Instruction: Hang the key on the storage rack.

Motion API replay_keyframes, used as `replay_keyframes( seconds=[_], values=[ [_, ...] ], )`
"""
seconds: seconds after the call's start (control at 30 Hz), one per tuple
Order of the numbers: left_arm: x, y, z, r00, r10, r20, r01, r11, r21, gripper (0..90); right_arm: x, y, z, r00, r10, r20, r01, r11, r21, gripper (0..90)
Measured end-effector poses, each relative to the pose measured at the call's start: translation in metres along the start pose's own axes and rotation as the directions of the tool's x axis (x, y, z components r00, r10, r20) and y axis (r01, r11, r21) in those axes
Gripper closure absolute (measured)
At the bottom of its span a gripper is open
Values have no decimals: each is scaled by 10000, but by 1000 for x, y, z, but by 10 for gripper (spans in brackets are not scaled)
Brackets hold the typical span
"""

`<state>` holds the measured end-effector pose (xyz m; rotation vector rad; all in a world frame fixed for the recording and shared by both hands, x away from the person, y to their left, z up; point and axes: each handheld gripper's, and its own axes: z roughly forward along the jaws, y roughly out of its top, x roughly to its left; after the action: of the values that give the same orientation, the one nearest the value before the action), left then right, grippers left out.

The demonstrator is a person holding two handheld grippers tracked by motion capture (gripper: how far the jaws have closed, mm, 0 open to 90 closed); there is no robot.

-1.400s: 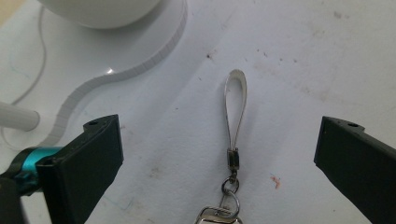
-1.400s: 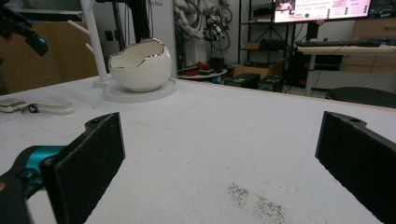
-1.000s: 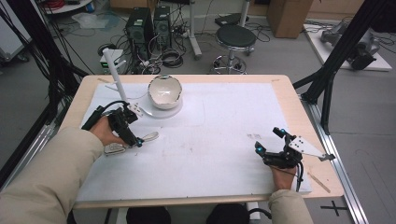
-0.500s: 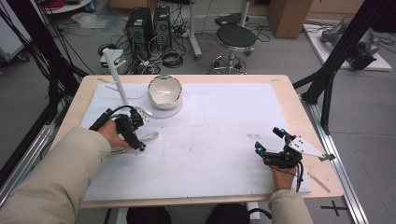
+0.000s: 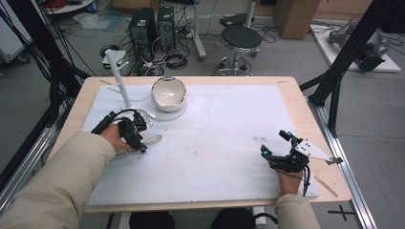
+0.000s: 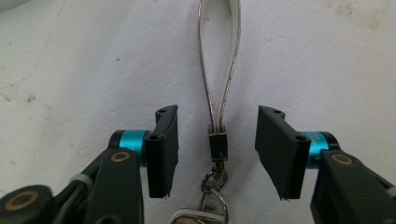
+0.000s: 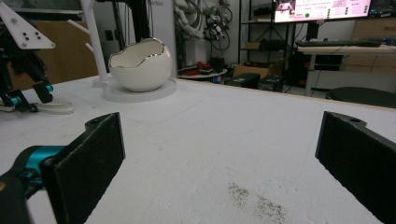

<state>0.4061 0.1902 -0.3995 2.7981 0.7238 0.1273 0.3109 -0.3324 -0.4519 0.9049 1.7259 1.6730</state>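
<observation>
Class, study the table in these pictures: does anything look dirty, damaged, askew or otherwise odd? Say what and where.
A dark speckled smudge soils the white mat just ahead of the right gripper. The white bowl has a jagged, eggshell-like rim with an even metallic edge, so that looks like design, not damage. The keyring strap lies flat and straight.

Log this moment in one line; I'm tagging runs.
left gripper: closing around keychain strap, no contact | right gripper: open, idle
</observation>
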Motion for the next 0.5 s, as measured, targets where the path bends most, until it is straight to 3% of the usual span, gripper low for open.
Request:
replay_keyframes(
  seconds=[0.17,0.23,0.37,0.5],
  values=[
    [0,1,1,10000,4,-97,-2,9998,194,603,0,0,0,10000,16,7,-16,10000,-11,5],
    [0,0,3,9998,-173,-51,174,9996,234,627,0,0,0,10000,25,-5,-25,10000,-10,5],
    [2,1,4,9995,-321,17,320,9982,502,790,0,0,0,10000,14,-3,-14,10000,-27,5],
    [0,1,5,9983,-586,-40,587,9970,496,811,0,0,0,10000,22,1,-22,10000,-26,5]
  ],
)
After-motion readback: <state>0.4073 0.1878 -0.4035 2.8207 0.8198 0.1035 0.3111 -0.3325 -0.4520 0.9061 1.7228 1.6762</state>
